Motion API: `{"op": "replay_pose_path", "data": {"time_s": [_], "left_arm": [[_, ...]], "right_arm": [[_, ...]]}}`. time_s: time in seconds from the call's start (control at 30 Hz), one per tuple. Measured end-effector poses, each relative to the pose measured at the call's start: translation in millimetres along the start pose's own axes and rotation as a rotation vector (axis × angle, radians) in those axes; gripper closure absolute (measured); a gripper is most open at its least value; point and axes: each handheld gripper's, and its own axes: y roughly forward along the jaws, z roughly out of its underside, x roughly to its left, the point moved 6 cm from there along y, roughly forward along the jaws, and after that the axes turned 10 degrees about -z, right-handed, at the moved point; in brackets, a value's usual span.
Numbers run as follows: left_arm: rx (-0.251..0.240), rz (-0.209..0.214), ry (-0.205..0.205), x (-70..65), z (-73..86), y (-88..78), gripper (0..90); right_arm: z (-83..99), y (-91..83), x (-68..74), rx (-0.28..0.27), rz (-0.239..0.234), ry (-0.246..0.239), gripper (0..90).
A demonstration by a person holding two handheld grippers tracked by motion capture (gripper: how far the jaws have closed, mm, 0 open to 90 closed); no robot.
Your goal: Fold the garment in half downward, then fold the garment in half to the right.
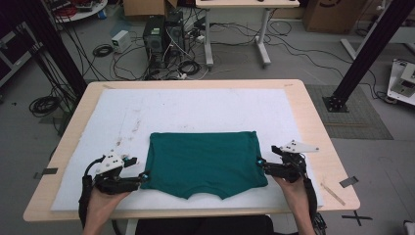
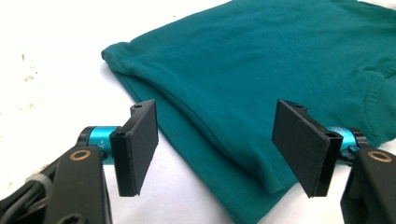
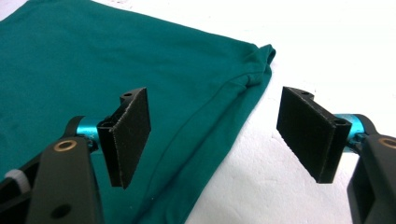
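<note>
You have one folded green shirt [image 1: 205, 161] and two claws on the desk [image 1: 313, 127]. The shirt lies flat on the white mat [image 1: 195, 107], near the desk's front edge. Its long axis runs left to right; the collar edge points toward you. Your left claw [image 2: 215, 144] sits at the shirt's left edge, jaws apart, straddling the folded hem. Your right claw [image 3: 215, 135] sits at the right edge, jaws apart, gripping nothing.

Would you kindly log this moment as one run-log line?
left gripper: open, at shirt's left edge | right gripper: open, at right edge | green shirt: folded flat on white mat
</note>
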Motion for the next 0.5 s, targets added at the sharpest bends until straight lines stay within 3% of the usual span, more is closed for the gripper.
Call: {"op": "replay_pose_path", "data": {"time_s": [0.5], "left_arm": [[0.011, 0.007, 0.004, -6.9, 2.4, 3.4, 31.5]], "right_arm": [[-2.3, -2.4, 1.7, -0.01, -0.007, -0.001, 26.6]]}}
